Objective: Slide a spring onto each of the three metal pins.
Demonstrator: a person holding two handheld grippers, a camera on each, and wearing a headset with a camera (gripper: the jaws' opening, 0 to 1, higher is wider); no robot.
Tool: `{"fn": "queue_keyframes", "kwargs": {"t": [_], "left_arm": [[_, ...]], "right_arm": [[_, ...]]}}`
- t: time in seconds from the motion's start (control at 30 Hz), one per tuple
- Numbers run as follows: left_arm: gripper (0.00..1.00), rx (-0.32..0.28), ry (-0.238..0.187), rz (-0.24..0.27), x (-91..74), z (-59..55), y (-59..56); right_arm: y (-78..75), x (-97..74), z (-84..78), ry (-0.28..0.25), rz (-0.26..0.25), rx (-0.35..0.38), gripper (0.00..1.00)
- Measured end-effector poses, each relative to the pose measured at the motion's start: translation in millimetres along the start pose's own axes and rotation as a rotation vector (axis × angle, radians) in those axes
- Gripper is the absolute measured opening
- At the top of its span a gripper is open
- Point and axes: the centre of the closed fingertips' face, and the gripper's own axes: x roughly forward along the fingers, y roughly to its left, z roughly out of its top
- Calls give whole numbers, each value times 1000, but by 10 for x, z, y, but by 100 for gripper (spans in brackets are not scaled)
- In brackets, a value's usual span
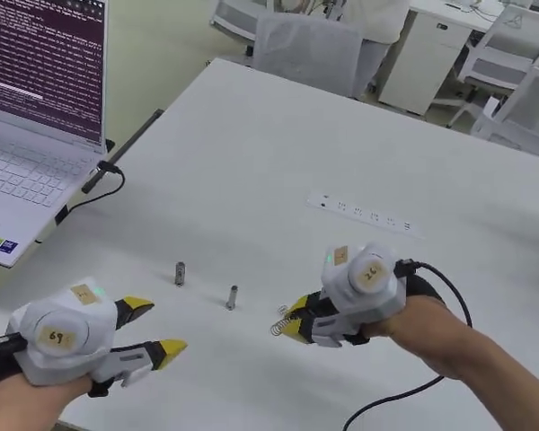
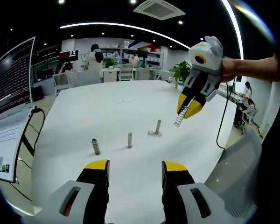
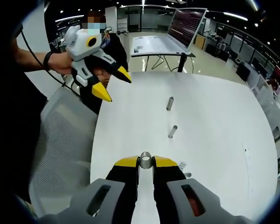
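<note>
Metal pins: I count three, all upright on the counter (image 1: 251,162).
- Sleeved pin (image 1: 180,274): wears one spring.
- Middle pin (image 1: 232,297): bare.
- Third pin (image 2: 157,126): bare, with a loose spring (image 2: 154,134) lying at its foot.

Springs: three.

Right gripper (image 1: 287,321): jaws clamped on the held spring (image 1: 277,327), whose long axis runs on past the tips and slants down toward the counter.

Left gripper (image 1: 157,325): jaws apart.

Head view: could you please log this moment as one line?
right tool: shut on spring | left tool: open, empty | left pin: sprung | middle pin: bare | right pin: loose spring at base
</note>
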Motion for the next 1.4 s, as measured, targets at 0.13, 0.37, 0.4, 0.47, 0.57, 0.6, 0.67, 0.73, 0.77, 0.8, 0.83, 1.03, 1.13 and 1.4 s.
{"fn": "queue_keyframes", "kwargs": {"t": [0.13, 0.37, 0.4, 0.47, 0.57, 0.6, 0.67, 0.73, 0.77, 0.8, 0.83, 1.03, 1.13, 1.4], "left_arm": [[43, -8, 0, 17, -50, -18, 89], [45, -12, -4, 37, -109, -18, 167], [45, -3, -1, 37, -116, -19, 168], [46, 0, 0, 39, -125, -25, 182], [47, -1, 0, 43, -151, -22, 214], [47, 1, 1, 46, -169, -14, 226], [47, -2, -3, 54, -204, -9, 267], [47, -9, -8, 63, -234, -10, 325], [47, -12, -9, 67, -247, -5, 334], [47, -15, -11, 70, -261, 3, 340], [47, -17, -11, 71, -267, 5, 347], [48, -28, -21, 82, -309, 29, 400], [48, -38, -25, 84, -317, 31, 413], [47, -46, -21, 86, -338, 26, 429]], "right_arm": [[-84, 42, 18, 9, -7, 6, 8], [-263, 185, 14, 39, -20, 35, 8], [-281, 204, 20, 41, -21, 37, 8], [-316, 247, 35, 39, -21, 45, 8], [-354, 332, 26, 45, -14, 57, 8], [-372, 365, 24, 51, -13, 59, 8], [-402, 417, 43, 51, -11, 64, 8], [-432, 465, 77, 49, -13, 66, 8], [-443, 483, 90, 50, -12, 65, 8], [-457, 502, 104, 51, -12, 65, 8], [-465, 510, 110, 51, -13, 65, 8], [-567, 630, 191, 62, -20, 55, 8], [-616, 684, 221, 67, -26, 52, 8], [-716, 797, 279, 80, -29, 41, 8]]}}
